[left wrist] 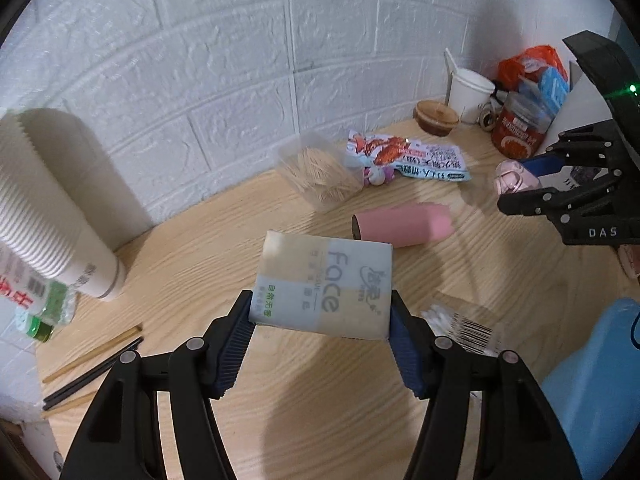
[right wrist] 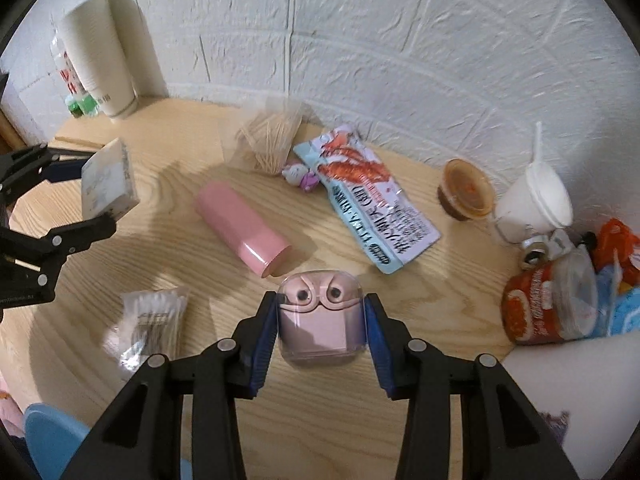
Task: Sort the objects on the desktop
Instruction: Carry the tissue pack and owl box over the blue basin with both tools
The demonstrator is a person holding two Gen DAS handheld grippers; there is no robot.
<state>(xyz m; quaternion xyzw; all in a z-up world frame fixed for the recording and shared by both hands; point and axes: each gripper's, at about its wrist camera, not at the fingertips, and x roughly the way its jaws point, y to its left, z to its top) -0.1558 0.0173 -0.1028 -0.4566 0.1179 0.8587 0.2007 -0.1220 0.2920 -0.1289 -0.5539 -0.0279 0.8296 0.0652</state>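
My left gripper (left wrist: 322,324) is shut on a soft tissue pack (left wrist: 324,280) printed "Face" and holds it above the wooden table (left wrist: 304,408). It also shows at the left of the right wrist view (right wrist: 94,196), with the pack (right wrist: 108,180) in it. My right gripper (right wrist: 320,316) is shut on a pink earbud case in a clear cover (right wrist: 320,320), lifted above the table (right wrist: 440,300). It shows at the right edge of the left wrist view (left wrist: 528,182). A pink cylinder (left wrist: 402,226) (right wrist: 242,228) lies on the table between them.
A toothpick box (left wrist: 320,172), a snack packet (left wrist: 408,156), a sauce cup (left wrist: 436,118), a white paper cup (left wrist: 470,96) and a red jar (left wrist: 520,132) stand along the brick wall. A cup stack (left wrist: 52,216), chopsticks (left wrist: 92,364) and a cotton swab bag (right wrist: 148,328) lie nearer.
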